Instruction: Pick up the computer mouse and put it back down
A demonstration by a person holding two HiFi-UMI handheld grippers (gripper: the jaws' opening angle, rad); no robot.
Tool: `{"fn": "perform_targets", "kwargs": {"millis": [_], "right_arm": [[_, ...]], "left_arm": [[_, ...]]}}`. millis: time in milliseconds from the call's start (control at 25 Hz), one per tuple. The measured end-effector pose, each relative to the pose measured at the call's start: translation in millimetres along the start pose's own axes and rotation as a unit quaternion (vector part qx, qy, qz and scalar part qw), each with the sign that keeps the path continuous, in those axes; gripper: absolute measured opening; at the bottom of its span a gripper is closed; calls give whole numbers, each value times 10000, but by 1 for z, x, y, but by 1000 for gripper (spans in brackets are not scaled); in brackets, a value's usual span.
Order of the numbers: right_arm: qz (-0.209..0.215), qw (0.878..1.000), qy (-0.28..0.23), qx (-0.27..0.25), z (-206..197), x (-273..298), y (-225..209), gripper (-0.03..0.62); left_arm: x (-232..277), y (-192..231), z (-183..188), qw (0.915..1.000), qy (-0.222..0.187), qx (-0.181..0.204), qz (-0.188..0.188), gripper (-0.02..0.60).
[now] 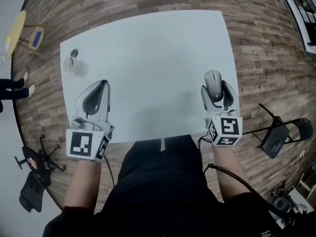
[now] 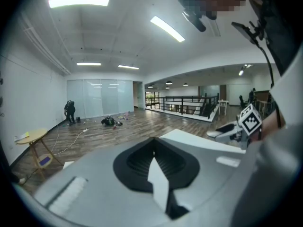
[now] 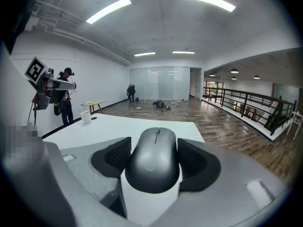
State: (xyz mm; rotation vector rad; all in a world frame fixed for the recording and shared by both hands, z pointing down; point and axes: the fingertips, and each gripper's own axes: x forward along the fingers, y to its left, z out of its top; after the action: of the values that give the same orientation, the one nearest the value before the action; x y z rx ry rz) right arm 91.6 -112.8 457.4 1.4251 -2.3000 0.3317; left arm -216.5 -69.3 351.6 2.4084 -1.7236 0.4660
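Observation:
A grey computer mouse (image 1: pixel 213 83) (image 3: pixel 154 162) sits between the jaws of my right gripper (image 1: pixel 215 89) (image 3: pixel 154 148), whose black pads press on both of its sides. The mouse points away from me over the near right part of the white table (image 1: pixel 148 48); whether it touches the top I cannot tell. My left gripper (image 1: pixel 100 86) (image 2: pixel 152 148) is over the near left part of the table. Its jaws are shut, pads together, with nothing in them.
A white cup (image 1: pixel 75 65) (image 3: pixel 85 116) and a small round object (image 1: pixel 74 53) stand at the table's far left. A folding chair (image 1: pixel 279 132) is on the floor to the right, a small yellow table (image 1: pixel 17 31) and black stands (image 1: pixel 34 162) to the left.

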Motion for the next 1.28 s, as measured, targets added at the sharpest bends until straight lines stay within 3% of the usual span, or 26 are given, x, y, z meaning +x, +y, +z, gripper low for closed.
{"fn": "perform_targets", "kwargs": {"millis": [840, 1280], "right_arm": [[-65, 9985, 549, 66, -47, 30, 6, 307], [-104, 9968, 778, 128, -63, 39, 2, 307]], "left_arm": [[14, 7, -53, 9970, 723, -247, -157, 5], [30, 7, -64, 9949, 893, -369, -285, 5]]}}
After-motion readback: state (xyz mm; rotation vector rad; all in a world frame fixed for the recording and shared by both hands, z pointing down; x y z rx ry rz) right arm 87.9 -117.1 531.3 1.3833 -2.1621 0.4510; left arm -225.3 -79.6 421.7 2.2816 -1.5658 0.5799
